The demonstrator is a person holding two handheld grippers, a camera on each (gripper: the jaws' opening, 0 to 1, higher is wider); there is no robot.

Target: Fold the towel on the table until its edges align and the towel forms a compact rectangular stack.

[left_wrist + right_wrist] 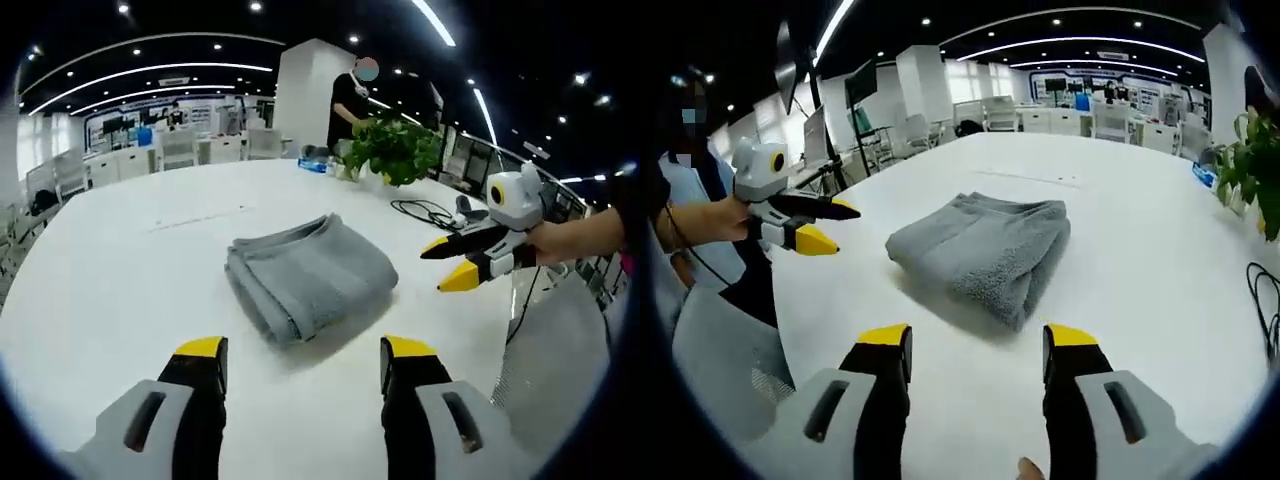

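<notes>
A grey towel (310, 275) lies folded into a thick rectangular stack on the white table (130, 270). In the left gripper view my left gripper (303, 350) stands open just short of the towel, nothing between its yellow-tipped jaws. My right gripper (452, 262) comes in from the right, held in a hand, open and a little off the towel's right side. In the right gripper view the same towel (985, 250) lies ahead of my open right gripper (978, 340). The left gripper (825, 225) hovers at the left, open and clear of the cloth.
A potted green plant (395, 150) stands at the far edge of the table with a black cable (425, 212) beside it. A person (350, 100) stands behind the plant. Chairs and desks fill the room beyond. The table edge (790, 330) runs close on the left of the right gripper view.
</notes>
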